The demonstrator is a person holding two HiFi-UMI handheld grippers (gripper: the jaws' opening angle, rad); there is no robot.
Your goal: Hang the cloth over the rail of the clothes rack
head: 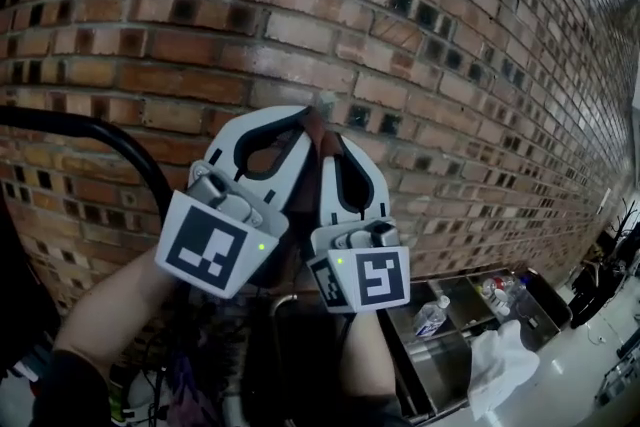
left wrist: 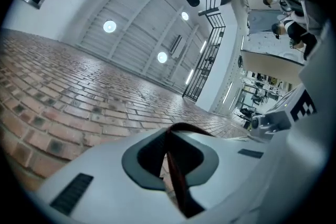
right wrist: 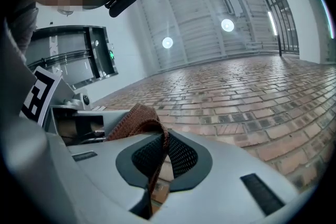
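Right hand-held gripper clamps cloth edge; brick wall ahead

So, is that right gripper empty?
No, the right gripper is shut on a fold of brown cloth that pokes out past its tips.

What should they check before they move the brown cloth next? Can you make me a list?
1. Left gripper pinching the cloth: ok, jaws shut on its edge.
2. Right gripper pinching the cloth: ok, jaws shut on it.
3. Grippers far enough apart to spread the cloth: not ok, they are side by side, tips together, facing the brick wall.
4. Rack rail in sight: cannot tell; a black bar curves at the head view's left and might be it.
5. Cloth hanging free below: cannot tell, the grippers hide it.
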